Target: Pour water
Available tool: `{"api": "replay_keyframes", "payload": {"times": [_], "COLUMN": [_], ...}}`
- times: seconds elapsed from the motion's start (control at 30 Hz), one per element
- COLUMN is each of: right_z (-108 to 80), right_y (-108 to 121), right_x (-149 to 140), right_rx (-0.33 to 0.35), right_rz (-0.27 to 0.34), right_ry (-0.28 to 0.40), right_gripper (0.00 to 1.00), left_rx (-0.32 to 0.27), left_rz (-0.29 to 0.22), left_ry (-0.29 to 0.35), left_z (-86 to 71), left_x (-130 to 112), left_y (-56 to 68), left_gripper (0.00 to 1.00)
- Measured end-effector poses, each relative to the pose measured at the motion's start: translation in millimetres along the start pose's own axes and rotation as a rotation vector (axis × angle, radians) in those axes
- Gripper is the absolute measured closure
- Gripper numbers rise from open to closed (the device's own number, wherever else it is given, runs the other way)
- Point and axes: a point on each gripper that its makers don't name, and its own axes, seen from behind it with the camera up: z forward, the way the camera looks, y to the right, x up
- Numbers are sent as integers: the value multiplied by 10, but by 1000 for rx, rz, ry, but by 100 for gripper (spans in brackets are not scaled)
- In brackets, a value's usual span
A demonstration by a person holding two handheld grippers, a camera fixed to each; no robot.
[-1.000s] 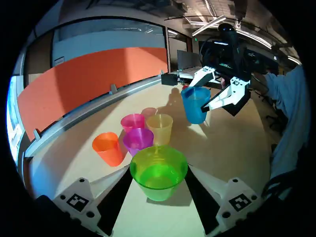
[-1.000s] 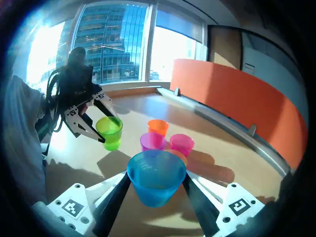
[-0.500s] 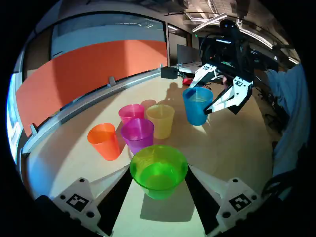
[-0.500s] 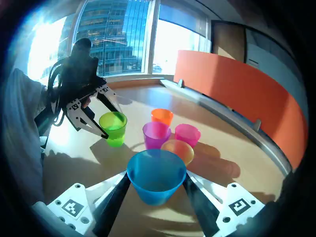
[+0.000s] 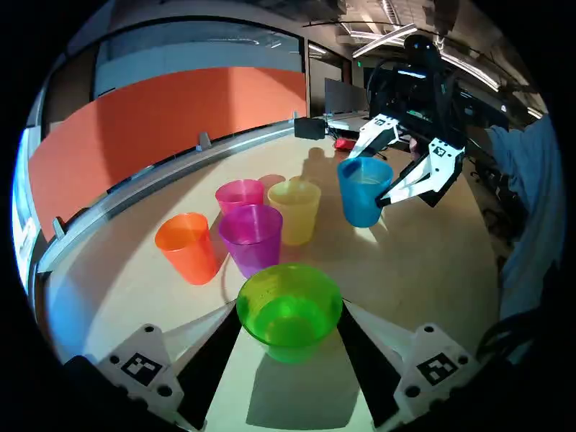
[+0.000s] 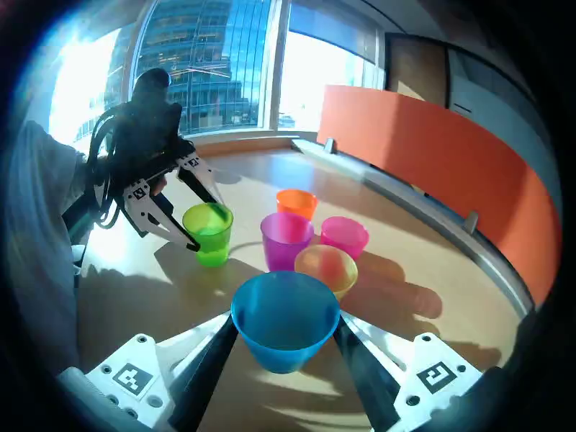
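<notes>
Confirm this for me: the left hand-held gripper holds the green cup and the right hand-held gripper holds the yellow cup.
Not quite. The right hand-held gripper holds the blue cup, not the yellow one, as the right gripper view shows. The yellow cup stands free on the table. The left hand-held gripper does hold the green cup.

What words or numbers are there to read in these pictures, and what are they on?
None can be read.
Left tool, holding the green cup: black-and-white square patterns on its fingers, no letters.
Right tool, holding the blue cup: the same patterns, no letters.
White notice on the far wall: too blurred to read.
</notes>
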Motion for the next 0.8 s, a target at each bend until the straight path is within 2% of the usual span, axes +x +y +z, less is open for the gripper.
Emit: {"api": "replay_keyframes", "payload": {"times": [0.6,0.73,0.8], "right_z": [73,87,96], "right_y": [-57,-67,-72], "right_x": [-22,-20,-20], "right_rx": [3,3,4], "right_rz": [-5,-8,-8], "right_ry": [-9,-9,-9], "right_gripper": [8,8,8], "left_rx": [6,4,0], "left_rz": [-9,-12,-9], "left_ry": [-23,-32,-37], "left_z": [1,-1,-6], "left_x": [-102,-124,-133], "left_y": [-40,-40,-27], "left_gripper": [12,7,0]}}
